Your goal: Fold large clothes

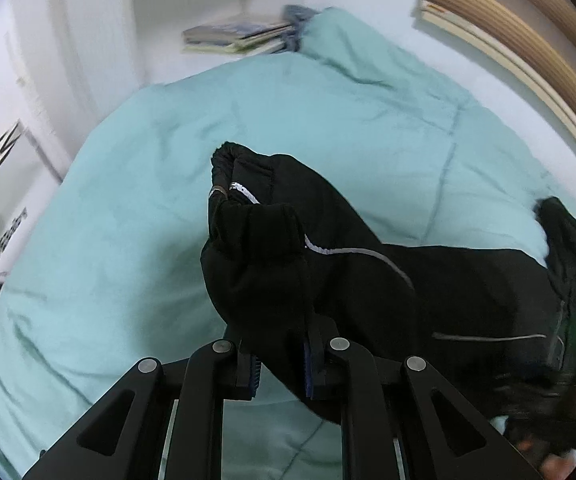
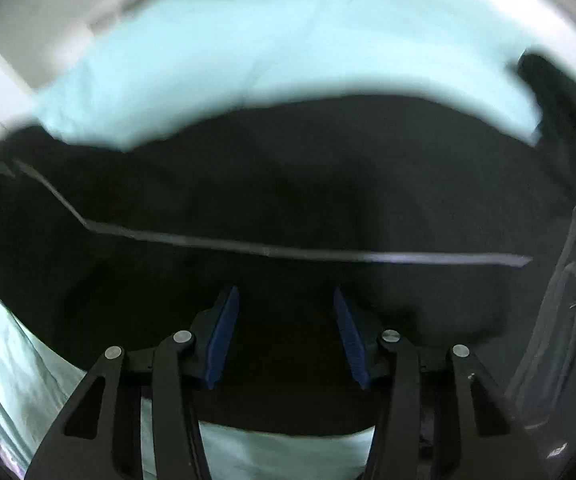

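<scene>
Mid-fold: the left gripper [image 1: 280, 364] pinches the cuffed end of the black fabric garment with thin grey piping [image 1: 427, 280], lifted over the pale teal quilted bedcover [image 1: 168, 140]. The right gripper [image 2: 286, 336] hangs with fingers spread above the cloth. Next, probably, carry that end across.

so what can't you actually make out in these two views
- Left wrist: the left gripper jaws close on the black garment; draped cloth hides the pad tips.
- Left wrist: book stack titles, blurred and too small.
- Right wrist: the garment is motion-blurred and cut off by the edges, so its type is unclear; the right gripper jaws stand open.
</scene>
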`<action>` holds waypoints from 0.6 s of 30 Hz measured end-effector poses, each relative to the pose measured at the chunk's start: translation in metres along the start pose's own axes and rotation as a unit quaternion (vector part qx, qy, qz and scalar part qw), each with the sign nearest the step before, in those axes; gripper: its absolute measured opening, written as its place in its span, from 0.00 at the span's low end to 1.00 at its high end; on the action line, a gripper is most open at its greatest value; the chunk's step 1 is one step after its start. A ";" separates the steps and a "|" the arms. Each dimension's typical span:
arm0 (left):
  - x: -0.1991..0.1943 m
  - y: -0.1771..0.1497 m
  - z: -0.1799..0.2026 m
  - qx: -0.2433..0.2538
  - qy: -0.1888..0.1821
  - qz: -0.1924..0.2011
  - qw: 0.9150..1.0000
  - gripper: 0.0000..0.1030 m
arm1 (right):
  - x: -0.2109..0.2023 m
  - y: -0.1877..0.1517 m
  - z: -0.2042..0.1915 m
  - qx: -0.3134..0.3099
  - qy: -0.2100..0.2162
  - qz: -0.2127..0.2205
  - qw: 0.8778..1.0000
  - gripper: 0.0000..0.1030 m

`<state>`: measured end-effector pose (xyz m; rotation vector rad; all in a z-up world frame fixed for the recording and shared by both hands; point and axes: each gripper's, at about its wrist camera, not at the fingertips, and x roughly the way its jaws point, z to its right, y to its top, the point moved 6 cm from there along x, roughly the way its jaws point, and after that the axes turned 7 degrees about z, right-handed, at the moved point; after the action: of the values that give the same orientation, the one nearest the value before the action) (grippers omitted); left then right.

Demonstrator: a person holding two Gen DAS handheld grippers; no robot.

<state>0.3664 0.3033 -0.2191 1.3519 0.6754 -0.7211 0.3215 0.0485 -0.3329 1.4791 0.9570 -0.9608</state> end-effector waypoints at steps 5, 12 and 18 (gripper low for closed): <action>-0.017 0.011 0.042 0.064 -0.018 0.029 0.997 0.15 | 0.001 -0.007 0.004 -0.007 0.012 -0.011 1.000 0.51; -0.053 0.014 0.132 0.125 -0.099 0.058 0.986 0.15 | -0.067 -0.024 0.054 0.064 0.049 0.030 0.996 0.51; -0.080 -0.009 0.238 0.211 -0.187 0.063 0.957 0.15 | -0.127 -0.066 0.147 0.128 -0.016 0.065 0.990 0.53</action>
<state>0.3142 0.0711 -0.1379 1.5689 0.1305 -1.0216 0.2052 -0.0995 -0.2505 1.7119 0.7235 -1.0362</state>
